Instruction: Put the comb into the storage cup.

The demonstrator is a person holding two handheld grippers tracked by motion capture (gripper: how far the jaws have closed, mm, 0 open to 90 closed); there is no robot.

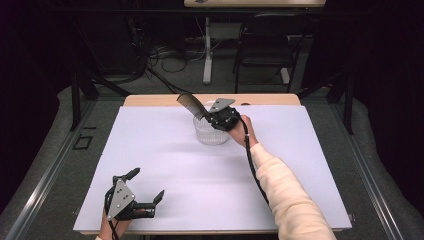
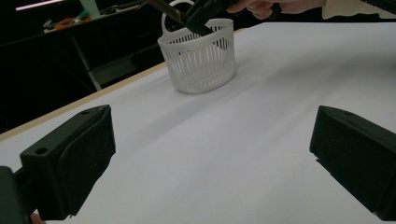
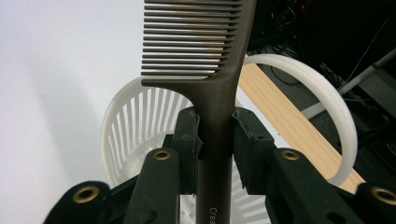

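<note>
Nearest the lens in the right gripper view, our right gripper (image 3: 216, 140) has its two black pads pressed on the flat handle of a dark brown comb (image 3: 205, 51), just below where the teeth begin. We judge the comb light, stiff and rather slick, so the grip on the handle's broad faces suits it; pinching the thin teeth would risk bending or snapping them. The comb rises out past the jaws, its toothed end pointing up and away, directly over the white slatted basket (image 3: 135, 121), whose looped handle arcs off to one side. In the high view the basket (image 1: 210, 132) stands at the far middle of the white table sheet (image 1: 165, 165), with gripper and comb above its rim. Our left gripper (image 1: 134, 192) rests near the front edge, well apart, jaws spread wide and holding nothing.
</note>
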